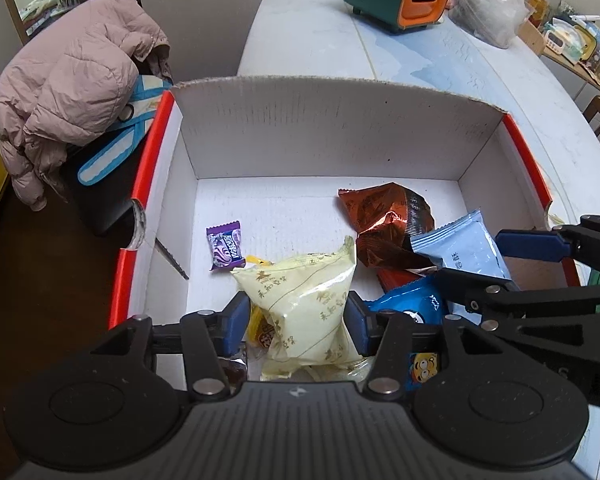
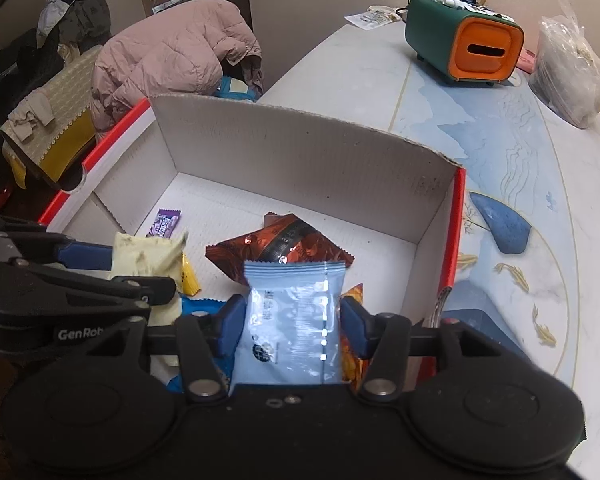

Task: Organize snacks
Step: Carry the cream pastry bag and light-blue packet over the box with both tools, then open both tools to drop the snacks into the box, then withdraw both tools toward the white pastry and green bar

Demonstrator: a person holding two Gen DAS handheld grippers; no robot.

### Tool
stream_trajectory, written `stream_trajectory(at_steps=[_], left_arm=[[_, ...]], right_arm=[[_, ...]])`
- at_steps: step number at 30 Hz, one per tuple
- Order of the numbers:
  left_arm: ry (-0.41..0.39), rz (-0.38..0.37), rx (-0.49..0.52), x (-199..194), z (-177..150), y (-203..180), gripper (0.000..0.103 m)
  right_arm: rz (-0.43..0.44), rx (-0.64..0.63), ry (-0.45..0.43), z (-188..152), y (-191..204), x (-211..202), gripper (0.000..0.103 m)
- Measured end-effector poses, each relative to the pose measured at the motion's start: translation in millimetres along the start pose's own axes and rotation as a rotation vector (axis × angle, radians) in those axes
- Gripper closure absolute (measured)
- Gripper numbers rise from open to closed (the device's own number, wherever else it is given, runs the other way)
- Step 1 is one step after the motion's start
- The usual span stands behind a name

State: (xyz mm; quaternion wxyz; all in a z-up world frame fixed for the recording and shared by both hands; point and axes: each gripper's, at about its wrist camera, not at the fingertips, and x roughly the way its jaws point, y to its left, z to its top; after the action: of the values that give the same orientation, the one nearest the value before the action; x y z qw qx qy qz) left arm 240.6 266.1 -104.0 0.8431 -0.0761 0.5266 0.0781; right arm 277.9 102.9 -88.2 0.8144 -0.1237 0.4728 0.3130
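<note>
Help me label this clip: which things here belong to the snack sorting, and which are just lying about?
Job:
box
pale yellow packet in left gripper
light blue packet in right gripper
brown packet
purple candy

Lying about:
green-and-orange organizer
pink jacket
clear plastic bag

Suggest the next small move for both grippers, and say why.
Probably open both grippers to drop the packets. The left gripper pinches a yellow packet and the right gripper a pale blue packet, both already inside the box, low over other snacks.
</note>
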Motion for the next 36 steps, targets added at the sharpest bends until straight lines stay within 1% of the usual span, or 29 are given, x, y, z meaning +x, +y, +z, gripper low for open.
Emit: stream_trajectory(at_steps=[1, 3, 5, 6, 7, 8, 9, 11, 13, 17, 21, 24, 25, 26, 30, 36], left_arm=[[-0.004, -0.004, 0.000, -2, -1, 0, 0.052], [-0.015, -0.010, -0.004, -7, -3, 1, 0.052], [-0.031, -0.014, -0.006, -14, -5, 3, 0.051], [-0.038, -0.016, -0.005, -17, -5, 3, 0.051], [-0.046, -0.019, -0.004, -20, -6, 3, 0.050], [-0.055, -0.022, -0.004, -24, -7, 4, 0.046], [-0.065, -0.026, -0.004, -28, -9, 4, 0.045], [-0.085, -0.027, -0.001, -36, -11, 4, 0.044], [-0.104, -0.033, 0.002, -44, -12, 3, 0.044], [-0.137, -0.047, 0.004, -59, -16, 0, 0.037], [-0.176, -0.060, 0.021, -75, -21, -7, 0.035], [-0.209, -0.081, 0.031, -90, -24, -13, 0.028], [-0.220, -0.085, 0.038, -94, -25, -15, 0.027], [-0.232, -0.088, 0.046, -98, -26, -18, 0.027], [-0.265, -0.111, 0.071, -112, -30, -30, 0.022], [-0.291, -0.146, 0.091, -124, -37, -54, 0.019]], right_arm=[[-0.004, 0.002, -0.003, 0, 0, -1, 0.043], [0.000, 0.006, -0.004, -1, -1, -3, 0.040], [0.001, 0.013, -0.011, -2, -2, -7, 0.034], [0.002, 0.013, -0.018, -2, -2, -11, 0.028], [0.000, 0.012, -0.025, -3, -3, -14, 0.022], [-0.002, 0.011, -0.034, -4, -3, -17, 0.019], [-0.001, 0.010, -0.043, -5, -4, -21, 0.018], [0.005, 0.012, -0.055, -6, -4, -28, 0.017], [0.011, 0.011, -0.070, -8, -4, -36, 0.014], [0.023, 0.014, -0.102, -13, -4, -53, 0.012], [0.045, 0.036, -0.132, -18, -8, -71, 0.011], [0.057, 0.054, -0.160, -22, -12, -87, 0.007], [0.061, 0.060, -0.170, -24, -14, -92, 0.003], [0.064, 0.067, -0.182, -26, -15, -98, 0.002], [0.067, 0.094, -0.218, -34, -23, -118, 0.001], [0.069, 0.132, -0.260, -52, -41, -144, 0.001]])
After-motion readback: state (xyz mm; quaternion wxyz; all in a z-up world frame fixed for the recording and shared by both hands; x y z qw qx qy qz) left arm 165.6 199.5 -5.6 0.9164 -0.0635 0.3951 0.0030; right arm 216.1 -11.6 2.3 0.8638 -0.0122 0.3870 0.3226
